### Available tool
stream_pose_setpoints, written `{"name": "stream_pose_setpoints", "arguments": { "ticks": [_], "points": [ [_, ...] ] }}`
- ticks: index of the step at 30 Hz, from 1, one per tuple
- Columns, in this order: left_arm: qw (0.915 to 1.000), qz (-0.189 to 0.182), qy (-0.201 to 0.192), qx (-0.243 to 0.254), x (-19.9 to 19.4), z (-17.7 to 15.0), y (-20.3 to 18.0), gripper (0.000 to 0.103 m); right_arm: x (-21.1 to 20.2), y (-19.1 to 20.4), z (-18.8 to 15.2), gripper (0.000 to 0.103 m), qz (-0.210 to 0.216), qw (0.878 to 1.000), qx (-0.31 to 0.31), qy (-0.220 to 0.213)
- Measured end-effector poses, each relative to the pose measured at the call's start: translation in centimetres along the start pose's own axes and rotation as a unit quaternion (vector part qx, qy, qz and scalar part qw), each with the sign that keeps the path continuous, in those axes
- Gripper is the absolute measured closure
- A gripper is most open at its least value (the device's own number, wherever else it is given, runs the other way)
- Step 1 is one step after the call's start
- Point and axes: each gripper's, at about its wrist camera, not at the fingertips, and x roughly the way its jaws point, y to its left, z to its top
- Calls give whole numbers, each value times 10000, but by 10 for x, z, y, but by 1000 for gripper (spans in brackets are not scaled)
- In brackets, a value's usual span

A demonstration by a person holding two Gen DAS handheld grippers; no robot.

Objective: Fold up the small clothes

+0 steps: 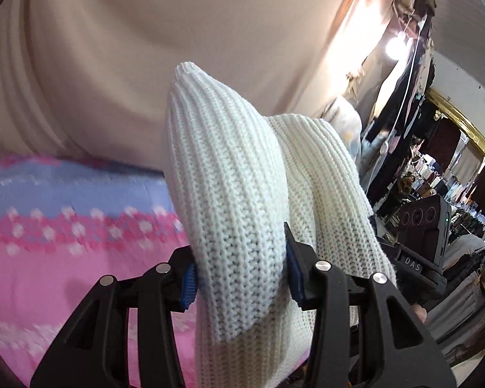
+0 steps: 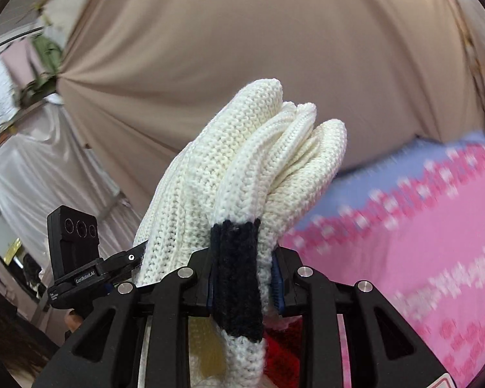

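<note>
A beige curtain (image 1: 177, 48) hung behind a pink and blue blanket (image 1: 64, 226). The white knit sweater (image 1: 229, 213) was held up between both grippers: left gripper (image 1: 241, 273) fingers clamped one fold, right gripper (image 2: 244, 283) fingers clamped its black-striped edge.

Ahead of the left gripper (image 1: 241, 278), bunched white knit (image 1: 229, 174) fills the way between its jaws; the pink blanket (image 1: 64, 252) lies open below-left, the other gripper's camera (image 1: 433, 226) crowds its right. Beige drape (image 2: 242, 38) hangs beyond the right gripper (image 2: 245, 286)
</note>
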Motion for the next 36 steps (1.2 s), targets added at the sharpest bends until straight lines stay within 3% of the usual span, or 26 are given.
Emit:
{"name": "stream_pose_setpoints", "arguments": {
  "ticks": [3,5,7,9,11,12,13,14,16,18,20,22,23,25,26,27,28,29,30,31,33,34,36],
  "points": [
    [9996,260,-141,-18,-24,11,35,58,31,35,9,76,215,9995,-195,-84],
    [9987,454,10,-226,-23,4,73,56,66,40,2,75,280,9995,-105,95],
    [9966,582,238,-531,-10,-15,115,47,107,30,-18,69,241,9987,67,440],
    [9889,915,552,-1037,13,-56,173,40,156,3,-54,63,-17,9953,311,916],
    [9648,1771,1075,-1619,37,-114,233,44,191,-34,-102,59,-709,9872,516,1332],
    [9514,2054,1322,-1875,41,-136,253,50,203,-51,-123,59,-1092,9798,646,1544],
    [9428,2179,1447,-2065,39,-150,263,52,211,-71,-148,68,-1477,9671,904,1861],
    [9386,2158,1434,-2277,33,-165,269,52,211,-83,-166,75,-1536,9588,1237,2044],
    [9428,2132,1279,-2220,21,-173,261,50,197,-80,-179,75,-1198,9605,1551,1976],
    [9478,2156,1304,-1955,26,-167,249,43,191,-59,-174,68,-1184,9673,1152,1924],
    [9491,2240,1437,-1683,40,-161,240,32,202,-35,-163,42,-1208,9696,601,2042],
    [9475,2388,1548,-1460,60,-164,238,20,227,-27,-161,25,-1304,9669,214,2185],
    [9449,2447,1626,-1443,71,-168,241,18,241,-30,-165,25,-1478,9630,66,2253],
    [9392,2392,1767,-1715,87,-181,256,16,268,-43,-181,24,-2068,9419,-127,2643],
    [9326,2360,1850,-2007,94,-190,268,17,279,-53,-192,24,-2058,9351,21,2884],
    [9284,2256,1885,-2272,98,-197,280,40,284,-61,-200,26,-1899,9337,267,3023],
    [9254,2094,1943,-2491,102,-201,288,56,290,-72,-210,42,-1643,9318,681,3166],
    [9218,1913,2008,-2710,104,-201,296,60,294,-80,-216,51,-1490,9302,1013,3198],
    [9229,1827,1967,-2762,100,-195,296,75,293,-84,-217,56,-1474,9307,1238,3109],
    [9295,1732,1930,-2623,93,-184,291,80,291,-82,-214,66,-1393,9316,1371,3064],
    [9408,1666,1871,-2285,80,-169,281,82,277,-65,-201,76,-1115,9400,1397,2907],
    [9433,1682,1883,-2153,75,-166,278,81,264,-53,-192,79,-854,9478,1359,2755],
    [9397,1686,2042,-2164,76,-175,281,80,243,-41,-184,78,-752,9555,1236,2572]
  ]
}}
